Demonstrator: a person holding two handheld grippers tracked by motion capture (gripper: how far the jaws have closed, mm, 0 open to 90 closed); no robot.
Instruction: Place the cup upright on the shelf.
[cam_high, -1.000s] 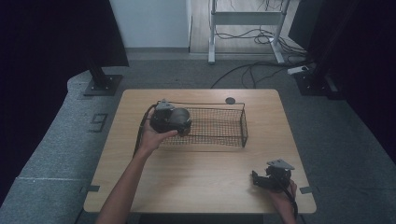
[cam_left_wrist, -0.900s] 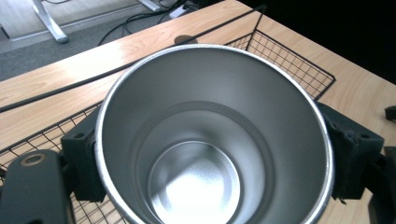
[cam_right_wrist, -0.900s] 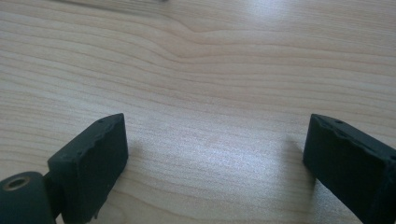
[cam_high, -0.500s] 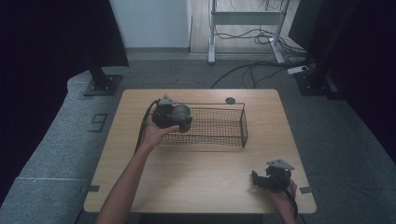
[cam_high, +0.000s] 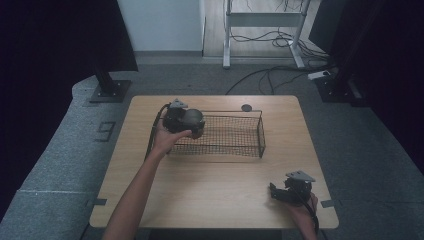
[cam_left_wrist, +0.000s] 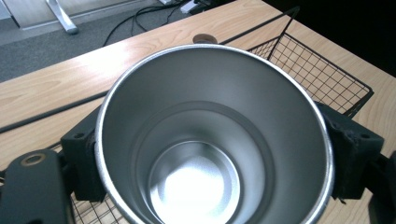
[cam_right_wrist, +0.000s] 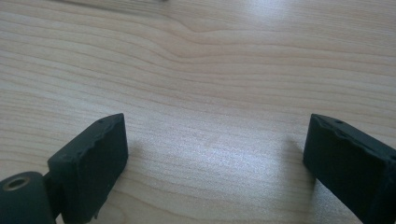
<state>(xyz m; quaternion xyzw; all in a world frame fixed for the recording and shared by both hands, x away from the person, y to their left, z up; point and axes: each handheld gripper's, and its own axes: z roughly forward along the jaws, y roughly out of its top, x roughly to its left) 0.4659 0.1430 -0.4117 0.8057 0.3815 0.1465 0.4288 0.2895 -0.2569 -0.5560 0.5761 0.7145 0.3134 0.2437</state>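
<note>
Your left gripper (cam_high: 192, 124) clamps the steel cup (cam_left_wrist: 212, 135), mouth facing you; the wire basket (cam_high: 235, 131) lies directly below. Your right gripper (cam_right_wrist: 212, 158) rests open.

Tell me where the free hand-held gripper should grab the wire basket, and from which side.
Grip the wire basket on its top rim at the right end, coming from above. The rim is a thin bar that open jaws can straddle, and that end lies nearest the right hand-held gripper.

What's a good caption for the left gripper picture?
Left hand-held gripper clamps an empty steel cup above the wire basket.
</note>
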